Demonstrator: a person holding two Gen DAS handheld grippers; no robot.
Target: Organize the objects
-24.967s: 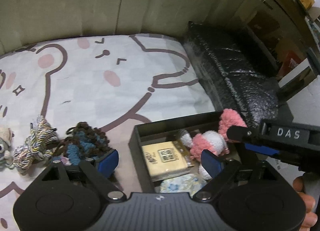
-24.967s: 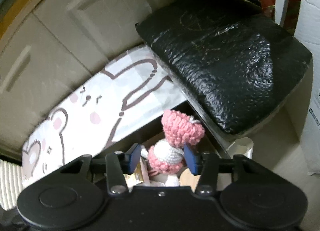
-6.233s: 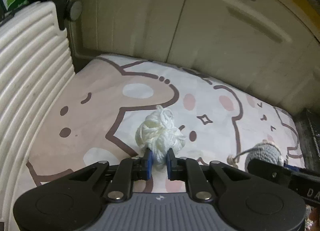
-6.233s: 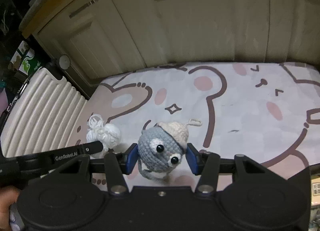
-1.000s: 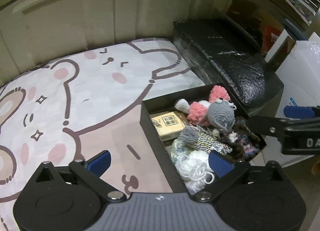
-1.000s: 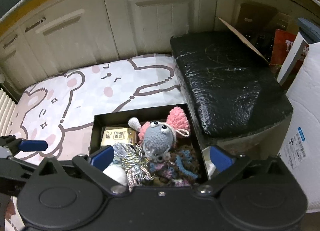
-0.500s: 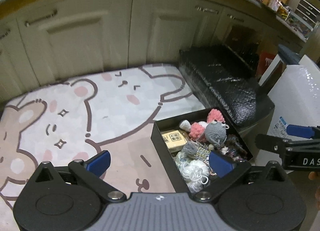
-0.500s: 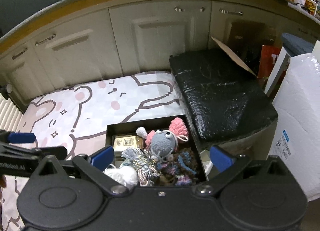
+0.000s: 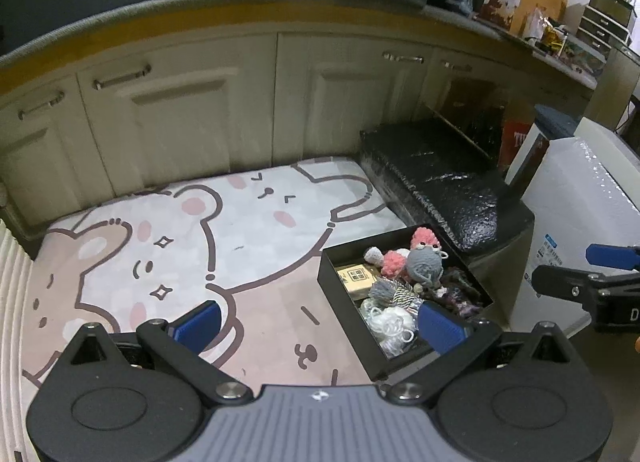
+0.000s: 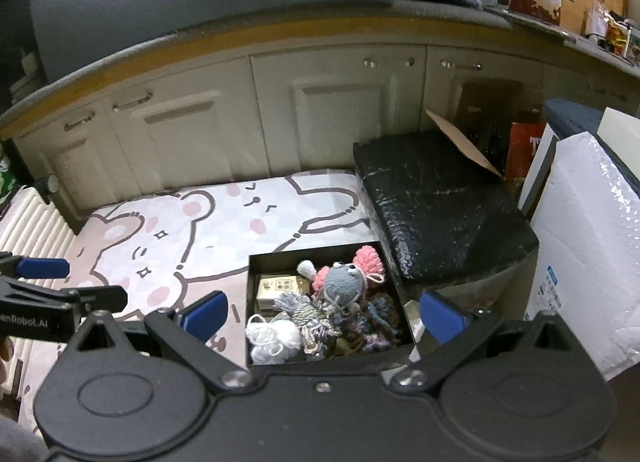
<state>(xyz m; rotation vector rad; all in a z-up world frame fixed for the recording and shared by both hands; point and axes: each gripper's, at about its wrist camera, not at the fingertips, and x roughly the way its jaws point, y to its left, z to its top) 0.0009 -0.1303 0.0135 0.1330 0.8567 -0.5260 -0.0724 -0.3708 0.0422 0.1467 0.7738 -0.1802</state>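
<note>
A black open box (image 9: 340, 300) (image 10: 250, 302) stands on the bear-print mat (image 9: 180, 254) (image 10: 200, 230). In it lie a grey crochet doll (image 9: 424, 267) (image 10: 343, 282), a pink and white crochet toy (image 9: 394, 262) (image 10: 368, 256), a white yarn ball (image 9: 390, 324) (image 10: 272, 338), a striped tassel (image 10: 310, 320), dark yarn (image 10: 380, 316) and a tan card box (image 9: 354, 276) (image 10: 280, 286). My left gripper (image 9: 318, 322) is open and empty, high above the mat. My right gripper (image 10: 322, 314) is open and empty, high above the box.
A black wrapped block (image 9: 444, 182) (image 10: 436, 198) lies right of the mat. White foam packages (image 10: 588, 242) stand at the far right. Cream cabinets (image 10: 280, 122) run along the back. A ribbed white panel (image 10: 28, 218) borders the mat's left.
Both grippers have risen and pulled back from the box, so the box looks smaller and more of the room shows. Both stay open and empty.
</note>
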